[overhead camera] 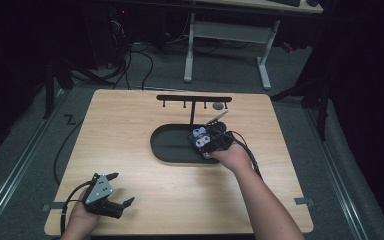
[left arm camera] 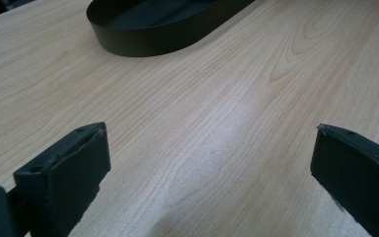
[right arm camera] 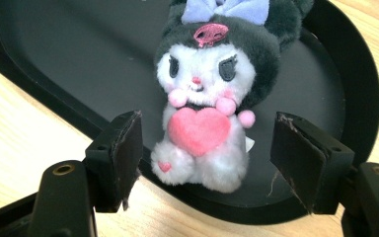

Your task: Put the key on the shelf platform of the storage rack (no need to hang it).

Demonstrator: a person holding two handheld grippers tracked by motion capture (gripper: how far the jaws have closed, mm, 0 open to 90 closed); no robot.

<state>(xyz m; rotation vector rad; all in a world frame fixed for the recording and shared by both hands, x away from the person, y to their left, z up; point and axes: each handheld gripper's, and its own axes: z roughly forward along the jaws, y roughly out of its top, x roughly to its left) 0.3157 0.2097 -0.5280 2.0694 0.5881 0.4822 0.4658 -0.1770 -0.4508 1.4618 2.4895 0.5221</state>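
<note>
Plush toy (right arm camera: 205,98) lies face-up in the black oval tray (right arm camera: 54,64), feet toward me, between my right fingers (right arm camera: 123,148), spread apart; my left fingers (left arm camera: 74,168) gape over the bench (left arm camera: 202,123).

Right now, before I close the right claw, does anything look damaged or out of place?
The pads on the right claw are frayed: loose threads hang from the worn edges of both fingertips. Otherwise the plush toy lies in the black oval tray, between the open jaws.
</note>
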